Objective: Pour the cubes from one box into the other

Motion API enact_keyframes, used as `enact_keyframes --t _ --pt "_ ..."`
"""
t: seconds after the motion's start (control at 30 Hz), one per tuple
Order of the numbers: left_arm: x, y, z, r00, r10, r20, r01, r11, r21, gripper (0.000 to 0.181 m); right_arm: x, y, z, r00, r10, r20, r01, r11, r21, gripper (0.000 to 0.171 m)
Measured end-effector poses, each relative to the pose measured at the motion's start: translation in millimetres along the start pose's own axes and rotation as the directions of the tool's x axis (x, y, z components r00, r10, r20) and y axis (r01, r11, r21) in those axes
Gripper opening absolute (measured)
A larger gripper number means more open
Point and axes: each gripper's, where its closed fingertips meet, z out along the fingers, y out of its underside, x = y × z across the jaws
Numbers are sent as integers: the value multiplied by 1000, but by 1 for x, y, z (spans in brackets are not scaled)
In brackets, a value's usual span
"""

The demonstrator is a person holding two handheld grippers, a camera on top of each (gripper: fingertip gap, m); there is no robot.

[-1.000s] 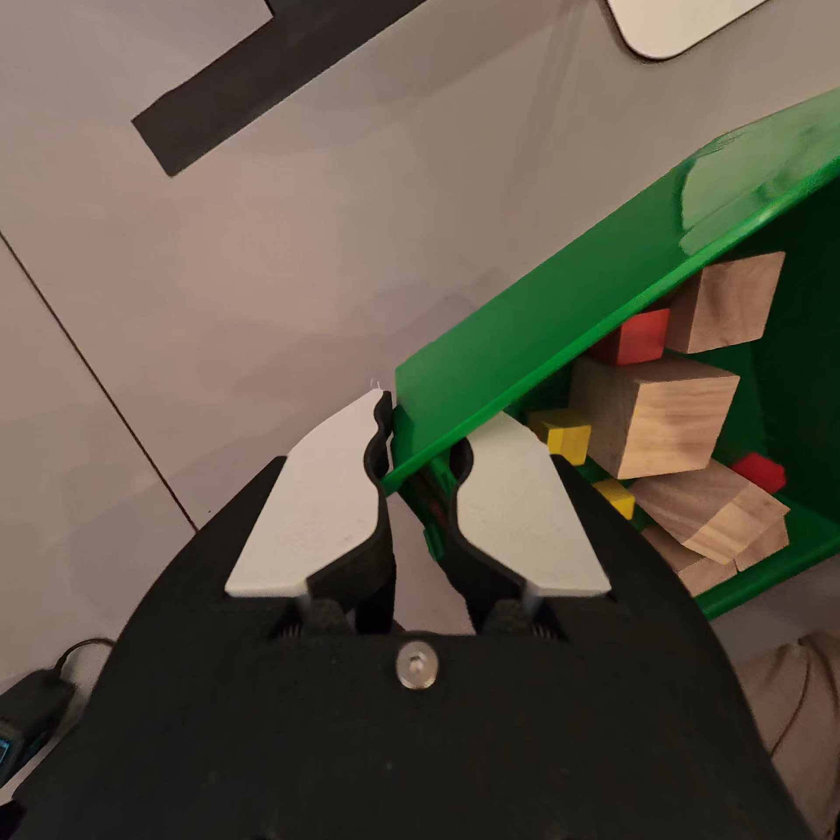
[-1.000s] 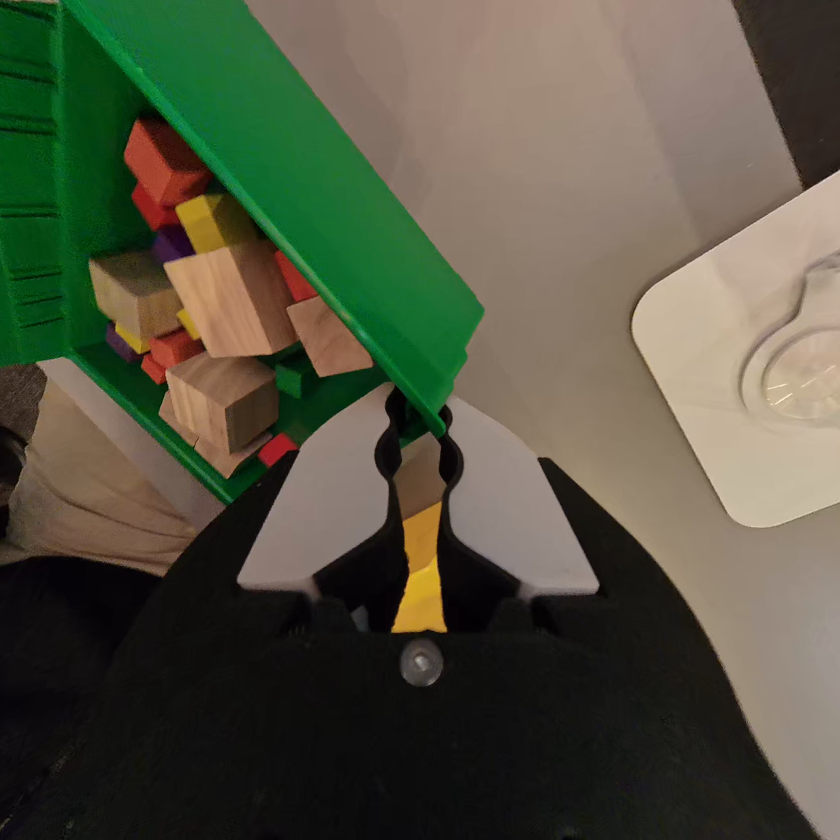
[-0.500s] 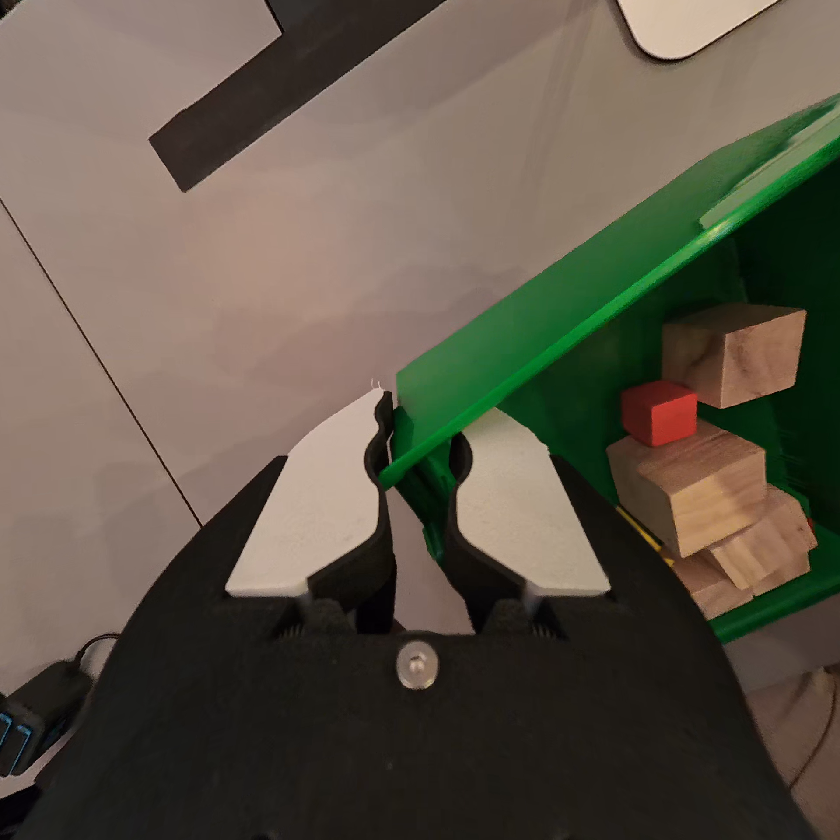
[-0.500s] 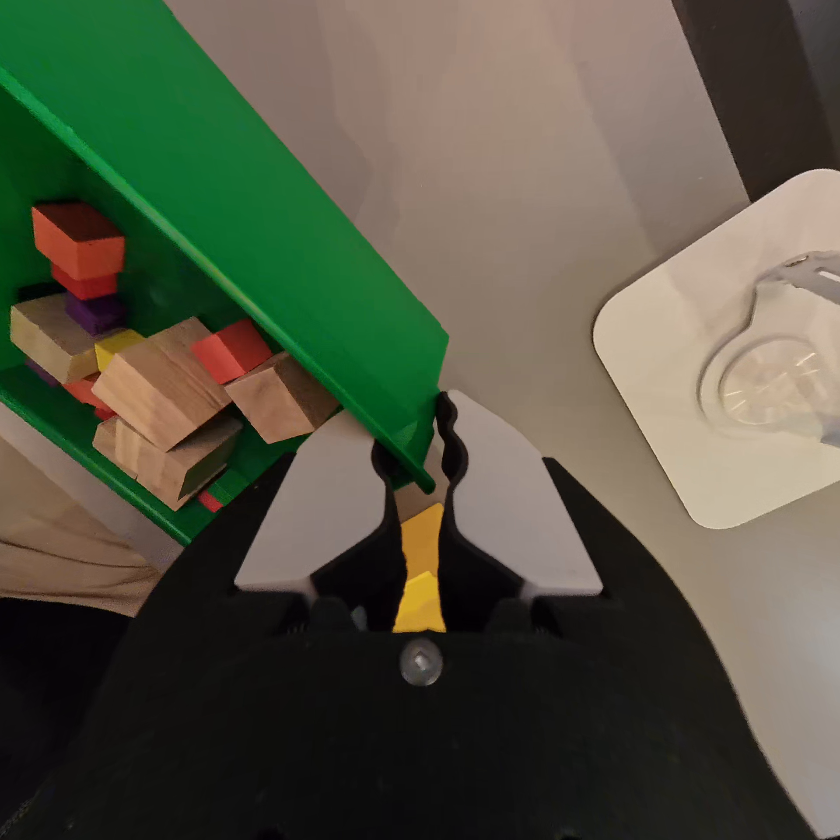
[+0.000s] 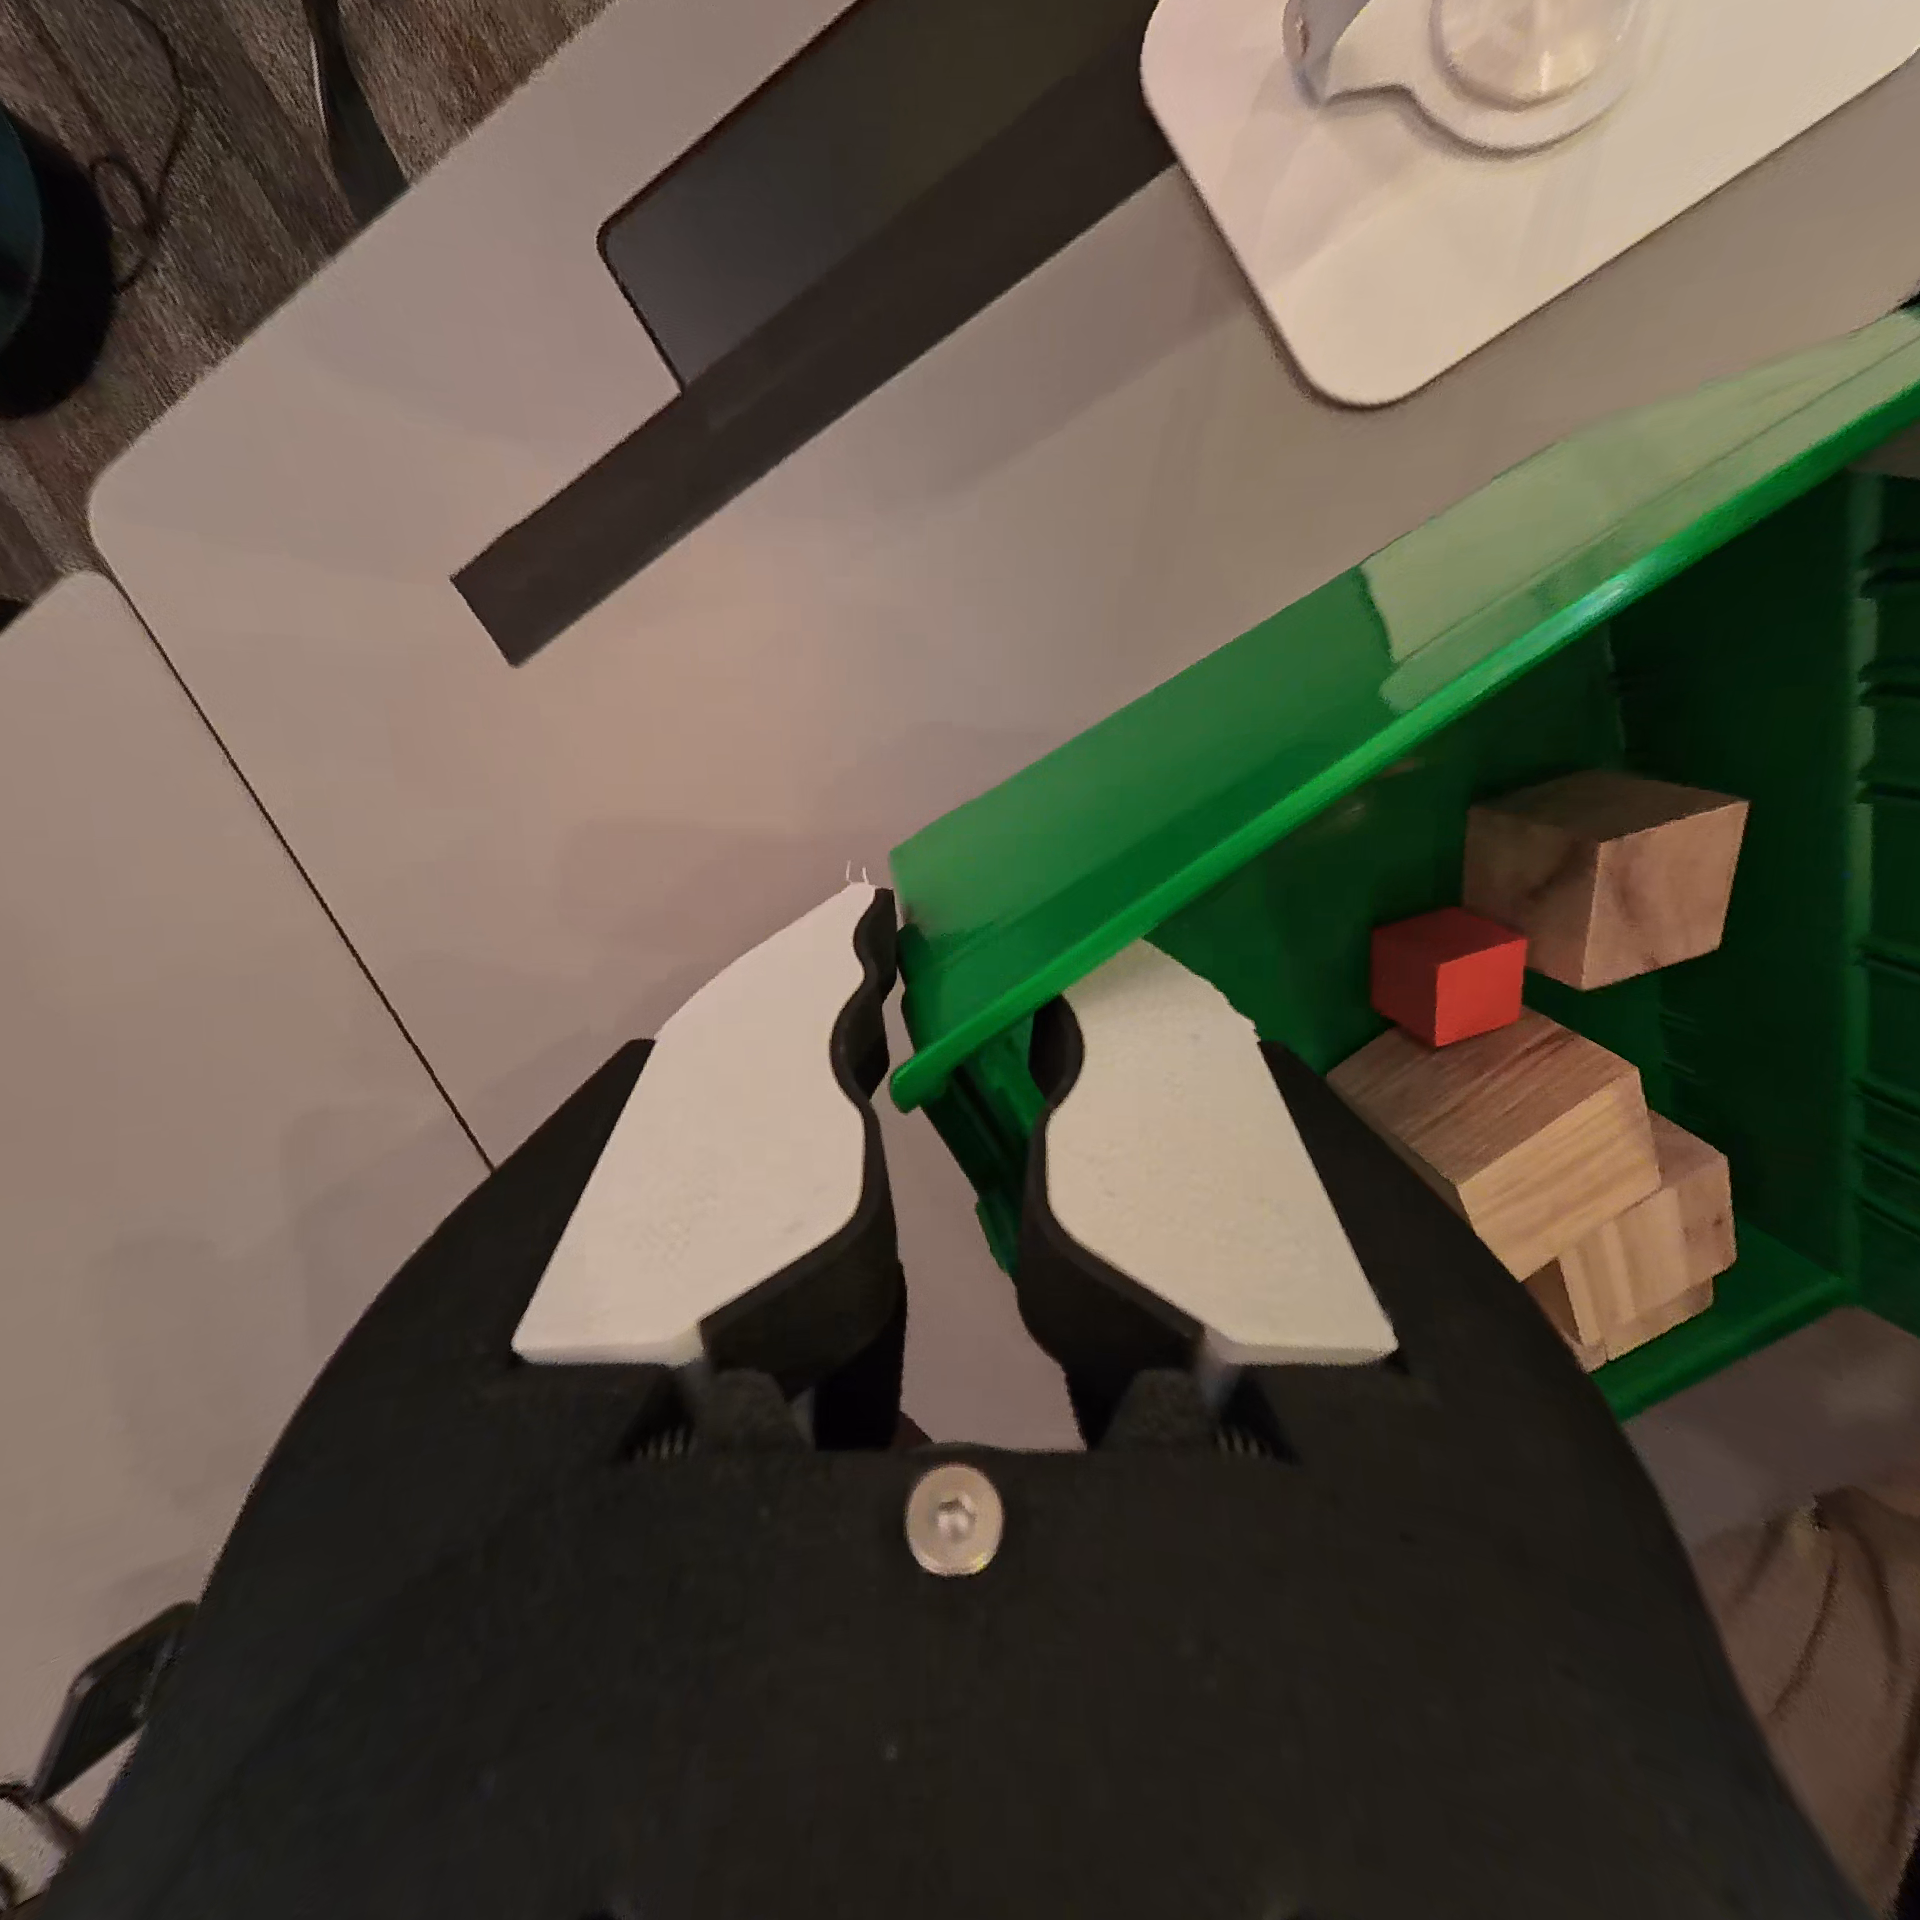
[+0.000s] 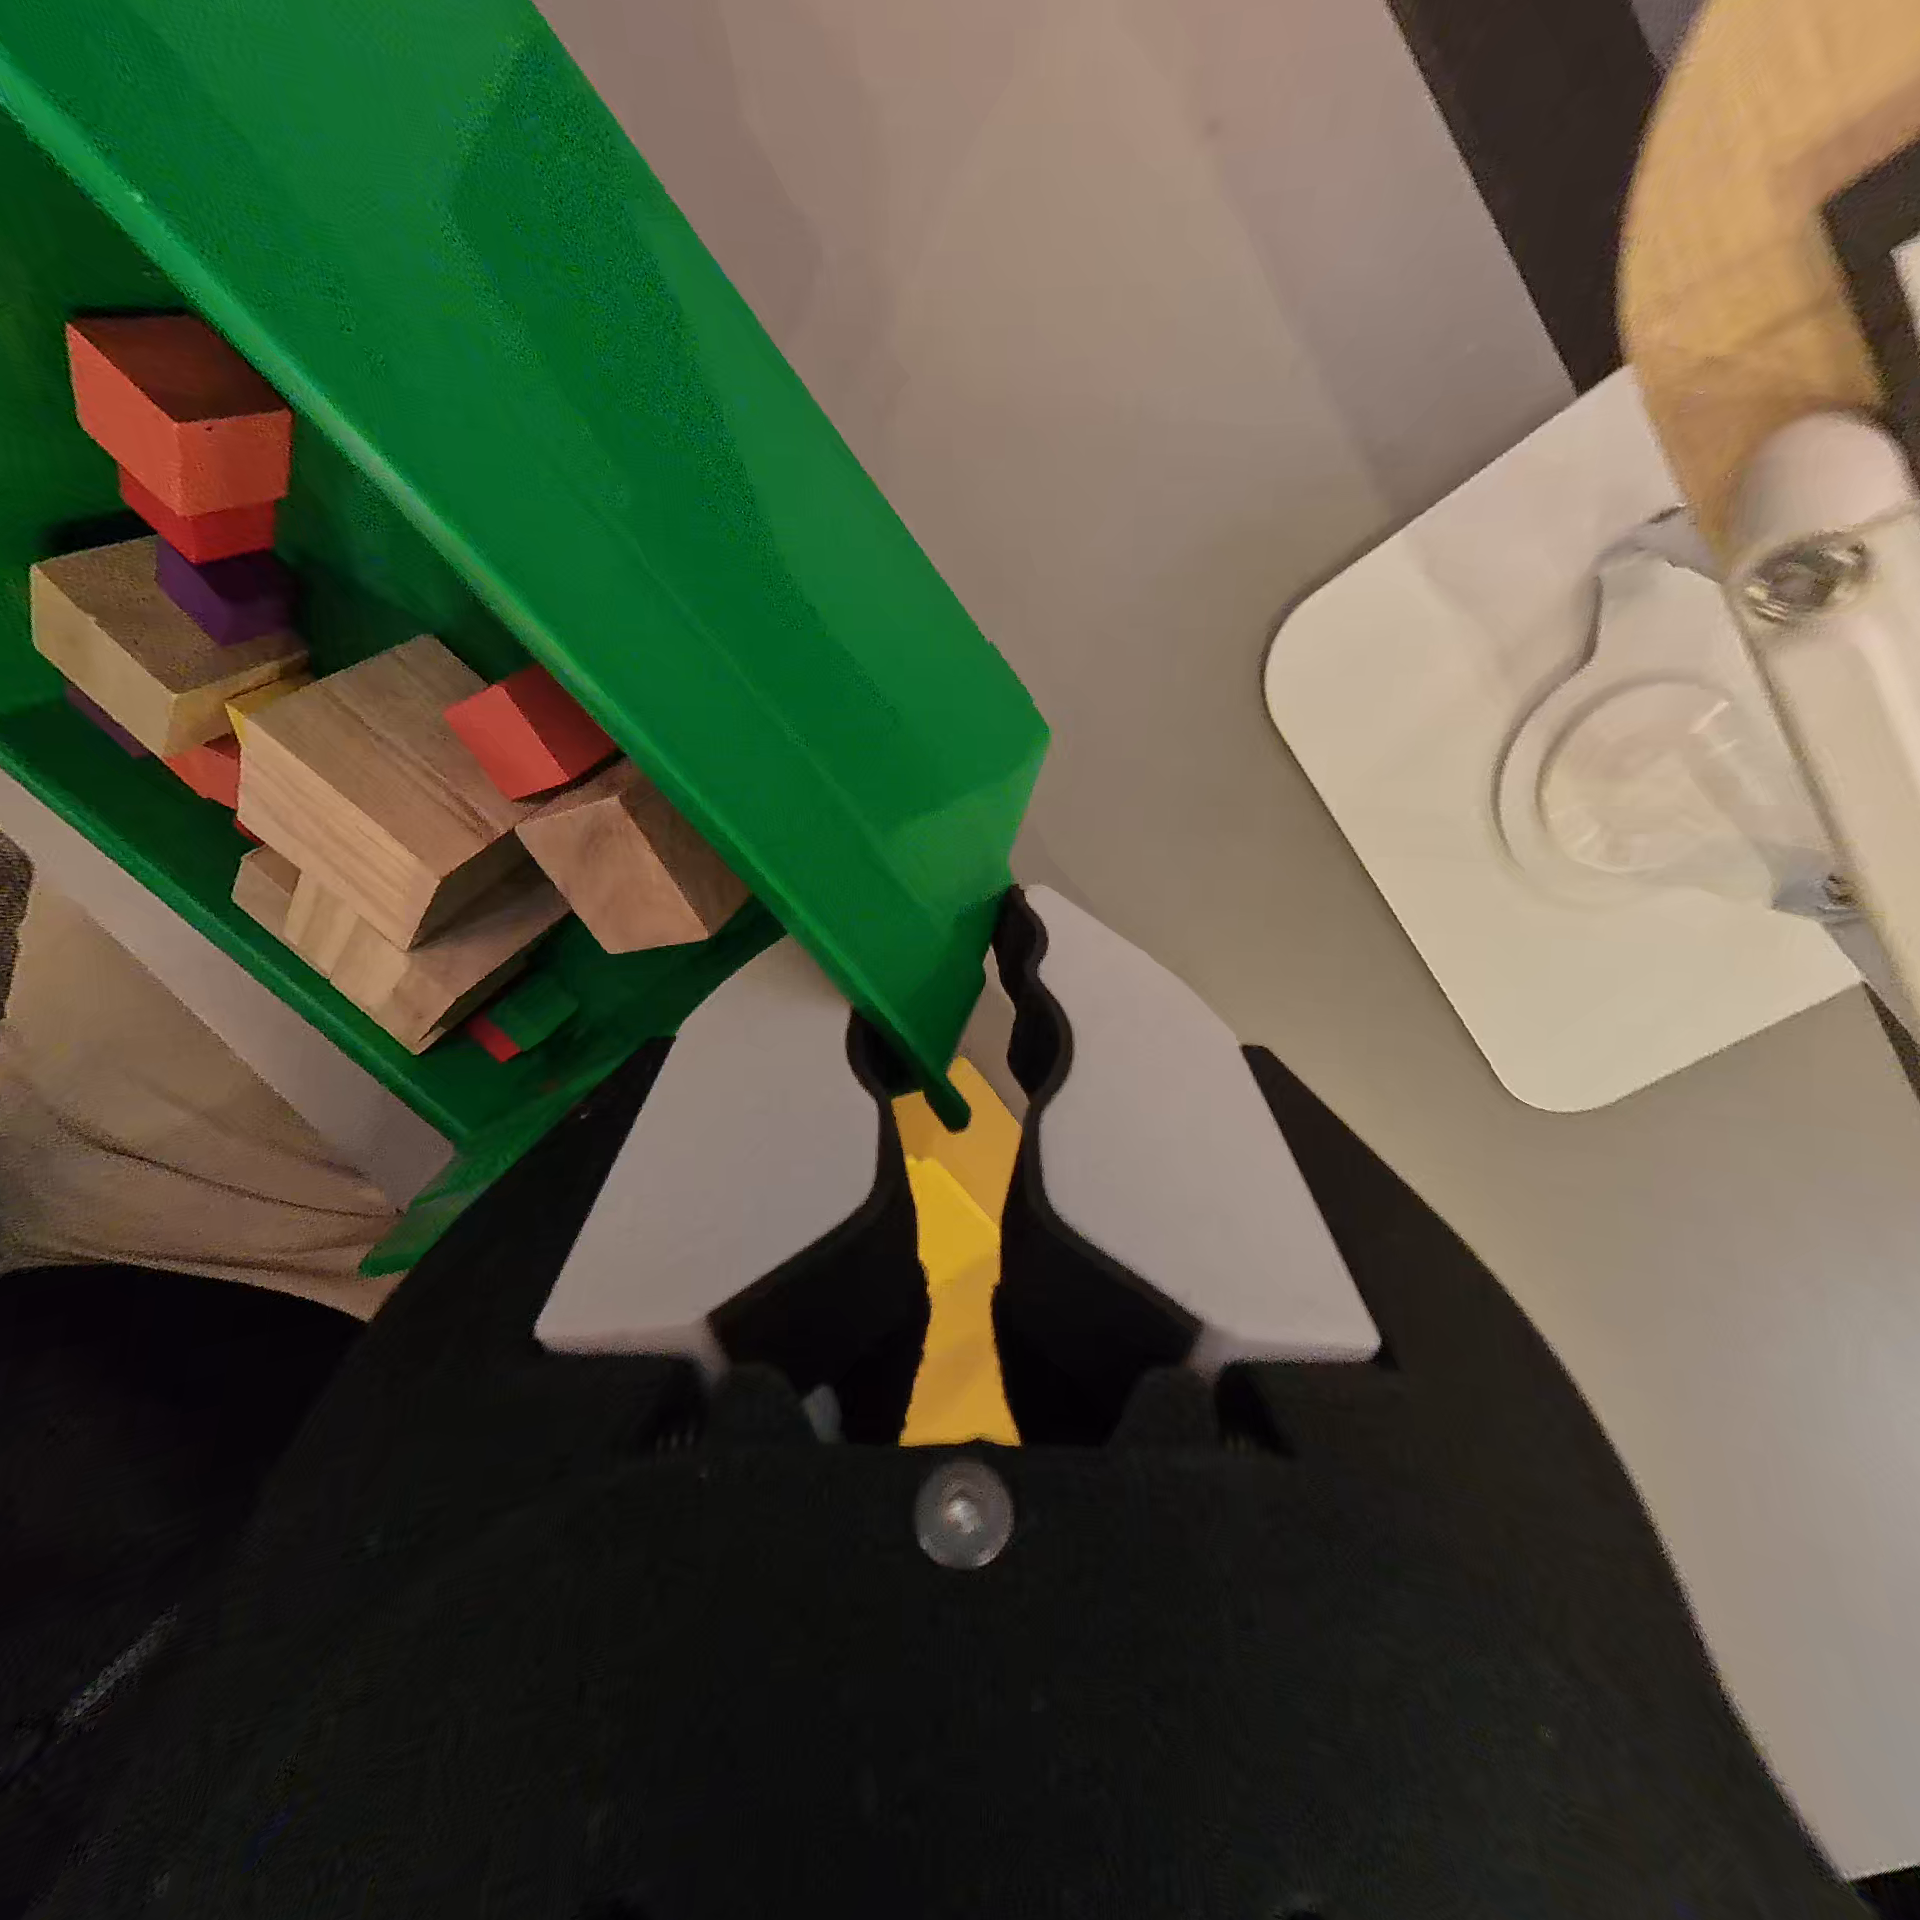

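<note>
My left tongs [image 5: 961, 997] are clenched on one corner of the green box [image 5: 1299, 831], which fills the right side of that frame, and my right tongs [image 6: 951, 987] pinch the box's other corner at the middle of their frame, with something yellow [image 6: 956, 1247] showing in the gap behind the tips. The box is tipped on its side, and in the right view I count about five plain wooden blocks [image 6: 374, 769], four red cubes [image 6: 182, 416] and one purple cube [image 6: 223, 603] piled inside at the left. A white tray [image 6: 1455, 831] with a clear lid lies on the table [image 6: 1143, 416] at the right.
</note>
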Motion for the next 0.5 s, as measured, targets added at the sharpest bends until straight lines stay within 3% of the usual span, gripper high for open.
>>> enact_keyframes --t 0.5 --pt "49 -141 -58 997 82 -14 -80 990 114 23 79 30 -127 996 73 -54 -70 995 65 12"
